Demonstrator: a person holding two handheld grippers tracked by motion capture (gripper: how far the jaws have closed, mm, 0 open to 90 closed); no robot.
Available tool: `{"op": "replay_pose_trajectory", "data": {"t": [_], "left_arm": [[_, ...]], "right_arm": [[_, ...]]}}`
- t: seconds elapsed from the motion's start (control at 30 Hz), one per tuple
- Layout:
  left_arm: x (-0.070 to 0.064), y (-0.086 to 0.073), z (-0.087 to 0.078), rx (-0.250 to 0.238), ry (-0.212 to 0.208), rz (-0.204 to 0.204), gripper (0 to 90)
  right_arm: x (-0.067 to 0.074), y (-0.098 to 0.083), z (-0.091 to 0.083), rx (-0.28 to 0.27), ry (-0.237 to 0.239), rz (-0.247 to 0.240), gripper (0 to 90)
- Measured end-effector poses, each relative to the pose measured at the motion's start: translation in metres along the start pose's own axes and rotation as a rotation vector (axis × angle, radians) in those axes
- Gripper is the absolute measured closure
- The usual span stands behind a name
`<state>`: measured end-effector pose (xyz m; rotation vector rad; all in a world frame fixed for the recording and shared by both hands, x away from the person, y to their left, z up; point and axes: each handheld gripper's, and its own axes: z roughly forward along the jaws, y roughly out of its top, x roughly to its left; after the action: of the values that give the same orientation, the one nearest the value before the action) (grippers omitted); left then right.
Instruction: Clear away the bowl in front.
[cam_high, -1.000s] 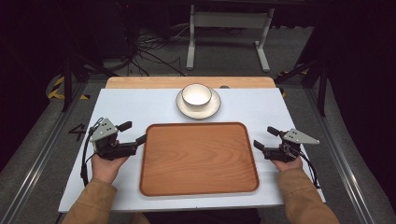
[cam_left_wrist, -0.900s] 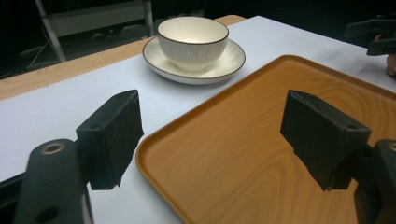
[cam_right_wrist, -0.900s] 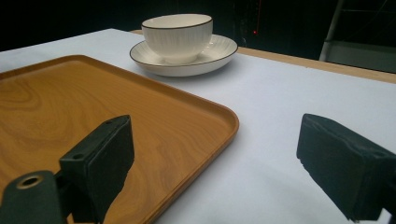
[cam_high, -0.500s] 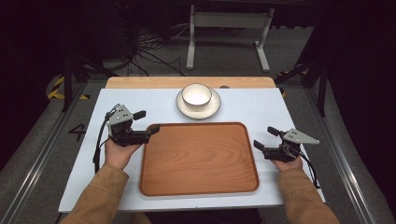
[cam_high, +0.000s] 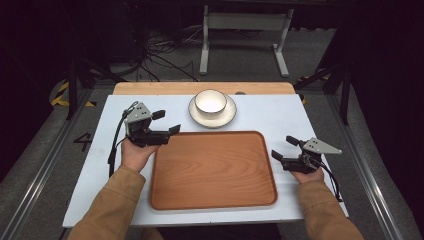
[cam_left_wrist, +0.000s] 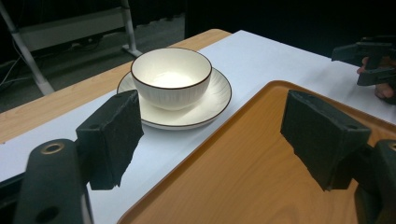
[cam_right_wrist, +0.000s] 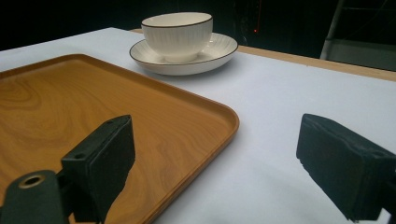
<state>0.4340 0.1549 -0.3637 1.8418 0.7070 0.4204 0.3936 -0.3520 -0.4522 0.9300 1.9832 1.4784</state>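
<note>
My left gripper (cam_high: 166, 122) has moved up and in since a moment ago. It was down by the left side of the tray, and now it sits at the tray's far left corner, close to the bowl. My right gripper (cam_high: 283, 148) has stayed put by the right edge of the tray.

I see the wooden tray (cam_high: 212, 170) lying flat on the white table (cam_high: 280, 115). There is nothing on the tray.

Behind the tray is a white bowl (cam_high: 210, 103) with a dark rim. It stands upright on a white saucer (cam_high: 222, 119). I look into the bowl from the left gripper view and it has nothing in it.

The left gripper's jaws are spread wide with nothing between them. One jaw is over the table and the other is over the tray corner. The bowl is just past them.

The right gripper's jaws are spread wide too, and they grip nothing. They point toward the tray's right edge
</note>
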Motion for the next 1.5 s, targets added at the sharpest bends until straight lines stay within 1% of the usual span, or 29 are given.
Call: {"op": "replay_pose_trajectory", "data": {"t": [0.1, 0.2, 0.43, 0.47, 0.5, 0.57, 0.7, 0.77, 0.83, 0.87, 0.9, 0.93, 1.0, 1.03, 1.1, 1.17, 1.2, 1.37, 1.43, 1.5], "left_arm": [[-0.001, 0.005, 0.006, 0.000, -0.011, -0.005, 21.9], [0.000, 0.010, 0.010, 0.002, -0.013, 0.010, 21.7], [0.003, 0.020, 0.023, 0.007, -0.027, 0.008, 21.6], [0.004, 0.023, 0.025, 0.006, -0.029, 0.012, 21.6], [0.004, 0.024, 0.027, -0.002, -0.033, 0.002, 21.5], [0.006, 0.027, 0.031, -0.001, -0.043, 0.006, 21.6], [0.008, 0.033, 0.038, -0.005, -0.042, 0.013, 22.8], [0.010, 0.036, 0.041, 0.004, -0.049, 0.016, 23.3], [0.010, 0.038, 0.045, 0.009, -0.047, 0.022, 23.3], [0.011, 0.041, 0.048, 0.018, -0.053, 0.021, 23.4], [0.011, 0.043, 0.050, 0.012, -0.053, 0.021, 23.5], [0.012, 0.044, 0.052, 0.018, -0.057, 0.022, 23.7], [0.013, 0.048, 0.058, 0.024, -0.055, 0.026, 23.8], [0.014, 0.049, 0.060, 0.029, -0.060, 0.020, 24.0], [0.016, 0.052, 0.065, 0.034, -0.062, 0.028, 24.3], [0.018, 0.054, 0.070, 0.034, -0.068, 0.019, 24.1], [0.018, 0.054, 0.070, 0.034, -0.068, 0.019, 24.1], [0.020, 0.061, 0.080, 0.033, -0.080, 0.031, 24.8], [0.021, 0.065, 0.085, 0.042, -0.086, 0.040, 24.8], [0.021, 0.068, 0.089, 0.041, -0.084, 0.051, 25.0]], "right_arm": [[0.000, 0.000, 0.000, 0.000, -0.001, 0.003, 11.9], [0.000, 0.000, 0.000, -0.002, 0.000, 0.003, 11.9], [-0.001, 0.000, 0.000, -0.002, -0.002, 0.004, 11.8], [-0.001, 0.000, 0.000, -0.002, -0.003, 0.004, 11.8], [-0.001, 0.000, 0.000, -0.003, -0.003, 0.005, 11.8], [-0.001, 0.000, 0.000, -0.005, -0.005, 0.007, 11.7], [-0.001, 0.000, -0.001, -0.004, -0.008, 0.009, 11.7], [-0.001, 0.000, -0.001, -0.005, -0.008, 0.010, 11.7], [-0.001, 0.000, -0.001, -0.006, -0.008, 0.009, 11.7], [-0.001, 0.000, -0.001, -0.005, -0.008, 0.009, 11.7], [-0.001, 0.000, -0.001, -0.006, -0.009, 0.010, 11.7], [-0.001, 0.000, -0.001, -0.006, -0.009, 0.010, 11.7], [-0.001, 0.000, -0.001, -0.007, -0.011, 0.013, 11.7], [0.000, 0.000, -0.001, -0.009, -0.011, 0.016, 11.7], [0.000, 0.000, -0.001, -0.008, -0.010, 0.018, 11.7], [0.000, 0.000, -0.001, -0.010, -0.014, 0.020, 11.7], [-0.001, -0.001, -0.001, -0.010, -0.015, 0.020, 11.7], [-0.001, 0.000, -0.001, -0.007, -0.012, 0.011, 11.9], [-0.001, 0.000, -0.001, -0.005, -0.012, 0.009, 11.9], [-0.001, 0.000, -0.001, -0.009, -0.013, 0.017, 11.7]]}}
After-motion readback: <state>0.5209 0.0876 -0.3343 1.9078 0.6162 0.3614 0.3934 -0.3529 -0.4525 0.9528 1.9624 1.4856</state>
